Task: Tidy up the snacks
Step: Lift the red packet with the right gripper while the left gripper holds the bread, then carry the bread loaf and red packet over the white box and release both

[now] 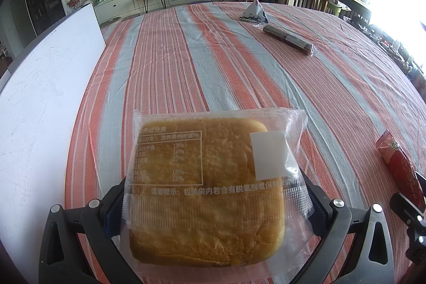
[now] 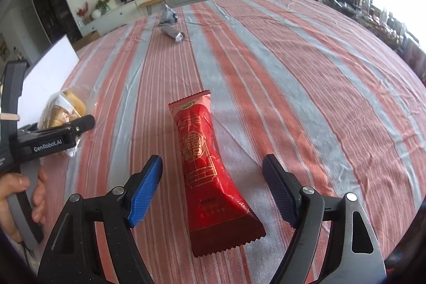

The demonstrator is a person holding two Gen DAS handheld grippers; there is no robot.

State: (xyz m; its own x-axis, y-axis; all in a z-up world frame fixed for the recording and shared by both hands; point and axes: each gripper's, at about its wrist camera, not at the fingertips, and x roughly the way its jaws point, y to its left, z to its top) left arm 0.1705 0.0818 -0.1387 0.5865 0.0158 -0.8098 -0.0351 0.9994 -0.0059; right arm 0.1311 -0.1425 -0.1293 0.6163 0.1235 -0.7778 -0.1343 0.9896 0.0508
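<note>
The left tongs (image 1: 215, 206) clamp a bagged bread (image 1: 202, 177) above the striped tabletop (image 1: 239, 65). The right tongs (image 2: 213, 185) stand wide open, their blue pads either side of a red packet (image 2: 205, 164) lying flat, not touching it. Far off lie a foil roll (image 2: 173, 34) and a grey pouch (image 2: 168, 16).

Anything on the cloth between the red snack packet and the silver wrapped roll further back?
Nothing: in the right wrist view only bare striped tablecloth runs from the red snack packet to the silver wrapped roll.
</note>
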